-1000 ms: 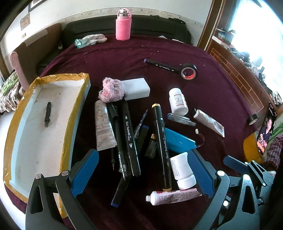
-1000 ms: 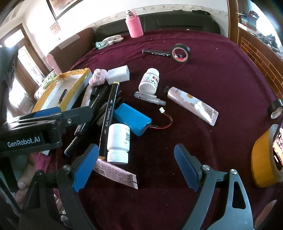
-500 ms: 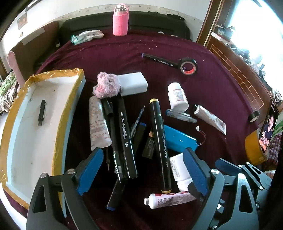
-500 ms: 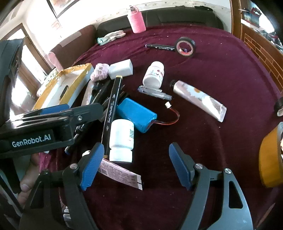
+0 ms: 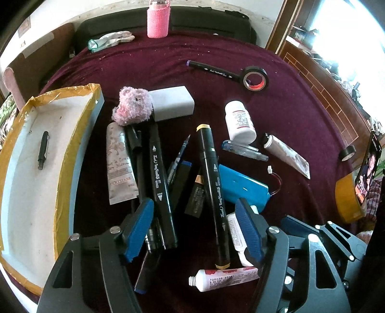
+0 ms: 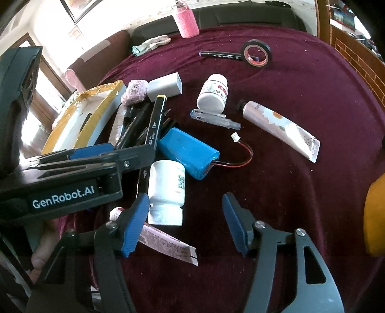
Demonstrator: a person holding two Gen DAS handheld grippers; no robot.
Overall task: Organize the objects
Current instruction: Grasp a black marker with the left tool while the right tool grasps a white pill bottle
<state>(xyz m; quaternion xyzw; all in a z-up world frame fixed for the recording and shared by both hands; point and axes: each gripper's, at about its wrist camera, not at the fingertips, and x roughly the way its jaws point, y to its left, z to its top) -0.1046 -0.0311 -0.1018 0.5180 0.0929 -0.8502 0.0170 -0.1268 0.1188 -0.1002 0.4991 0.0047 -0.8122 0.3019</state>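
A heap of black markers (image 5: 158,183) and a yellow-capped marker (image 5: 213,190) lies on the maroon cloth beside a white box (image 5: 69,90) edged with yellow tape. My left gripper (image 5: 195,228) hovers over the markers with its jaws closing; the markers lie between the pads, untouched. A white pill bottle (image 6: 166,190) lies on its side by a blue battery pack (image 6: 187,151). My right gripper (image 6: 184,224) is closing just below the bottle's cap, its left pad (image 6: 134,224) close beside it without pressing. The left gripper (image 6: 96,163) shows at the left of the right wrist view.
Around the heap are a cream tube (image 5: 120,166), a pink fluffy toy (image 5: 133,106), a white block (image 5: 172,102), a second white bottle (image 5: 239,121), a flowered tube (image 6: 279,127), a small red-and-white tube (image 5: 223,277), a black tape roll (image 5: 253,78), a pink flask (image 5: 157,21). A small black pen part (image 5: 42,149) lies in the box.
Both grippers' jaws have narrowed steadily. Neither hand has shifted much, and none of the objects on the cloth has moved.
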